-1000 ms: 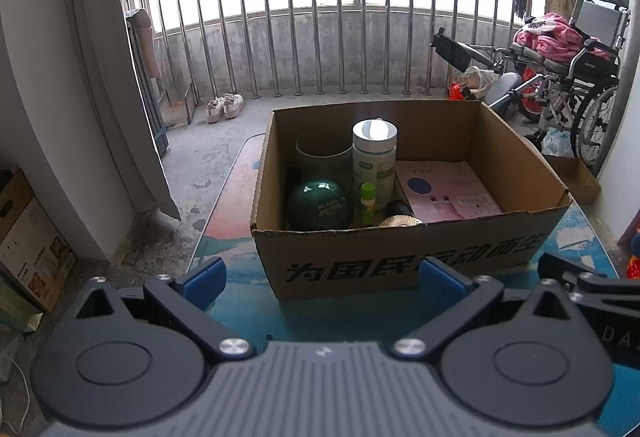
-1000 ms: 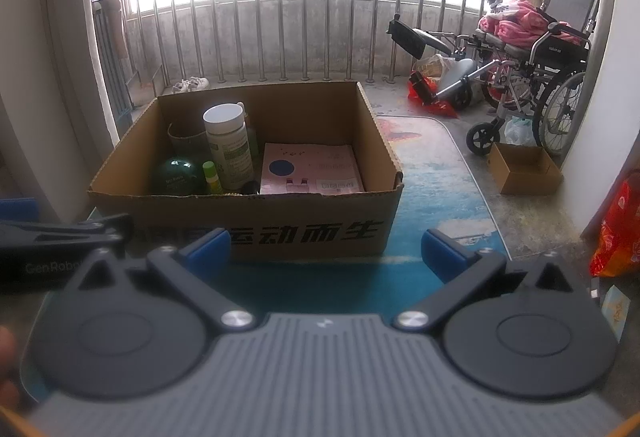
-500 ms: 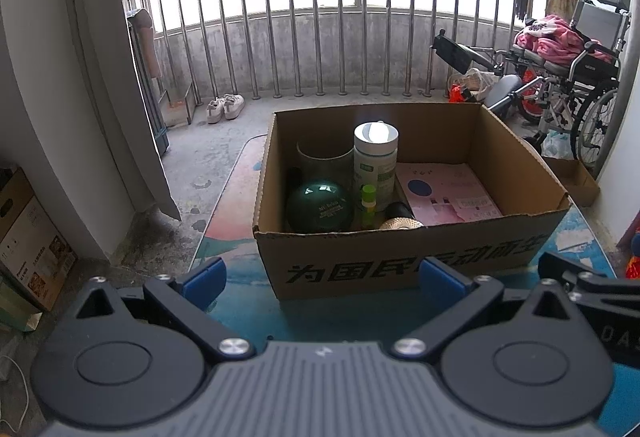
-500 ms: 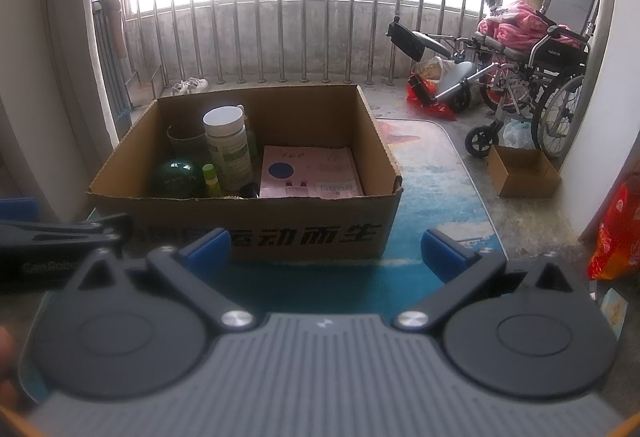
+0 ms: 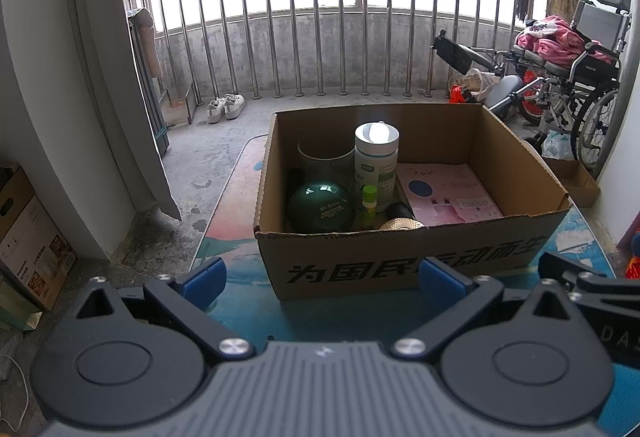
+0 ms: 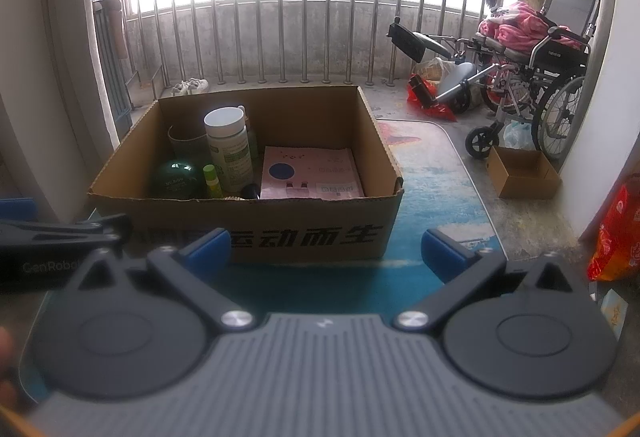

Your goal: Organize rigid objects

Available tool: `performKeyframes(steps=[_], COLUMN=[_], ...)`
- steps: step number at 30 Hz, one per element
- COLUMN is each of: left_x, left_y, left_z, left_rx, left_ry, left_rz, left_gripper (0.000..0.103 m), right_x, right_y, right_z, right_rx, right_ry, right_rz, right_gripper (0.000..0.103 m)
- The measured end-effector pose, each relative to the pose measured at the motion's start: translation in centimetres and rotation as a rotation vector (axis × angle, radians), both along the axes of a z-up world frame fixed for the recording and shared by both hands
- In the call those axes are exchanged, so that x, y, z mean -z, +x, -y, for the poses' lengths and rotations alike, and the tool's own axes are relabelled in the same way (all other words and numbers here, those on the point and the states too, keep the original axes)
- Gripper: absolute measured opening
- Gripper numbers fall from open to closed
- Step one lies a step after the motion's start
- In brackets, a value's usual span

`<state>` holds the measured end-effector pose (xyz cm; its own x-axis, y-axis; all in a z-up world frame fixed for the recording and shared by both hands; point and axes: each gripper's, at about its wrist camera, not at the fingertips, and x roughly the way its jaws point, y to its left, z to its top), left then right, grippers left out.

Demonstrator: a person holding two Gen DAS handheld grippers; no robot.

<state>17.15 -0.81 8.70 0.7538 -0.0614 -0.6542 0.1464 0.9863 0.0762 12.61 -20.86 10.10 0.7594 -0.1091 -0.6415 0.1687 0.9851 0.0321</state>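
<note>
We hold the left gripper (image 5: 320, 277) and right gripper (image 6: 326, 247) spread and empty, short of the cardboard box (image 5: 400, 261) on the table (image 6: 440, 197). Inside stand the white bottle (image 5: 376, 161), green jar (image 5: 320, 207) and pink booklet (image 5: 448, 193). Risk: crowded items at the left may topple the bottle if a finger clips it.

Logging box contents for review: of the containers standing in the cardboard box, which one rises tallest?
The white-capped bottle with the green-and-white label, near the box's middle. Its cap tops the grey cylinder behind-left, the round dark-green jar and the small yellow-green tube.
</note>
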Motion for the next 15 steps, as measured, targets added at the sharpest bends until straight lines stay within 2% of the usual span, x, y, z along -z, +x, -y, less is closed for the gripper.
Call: performKeyframes(steps=[15], left_x=[0.01], left_y=[0.07], left_z=[0.02], left_rx=[0.0], left_ry=[0.0], left_rz=[0.0], left_gripper=[0.103], right_x=[-0.17], right_y=[0.02], right_z=[-0.09], right_rx=[-0.001], right_ry=[0.0], right_rz=[0.001], right_gripper=[0.102])
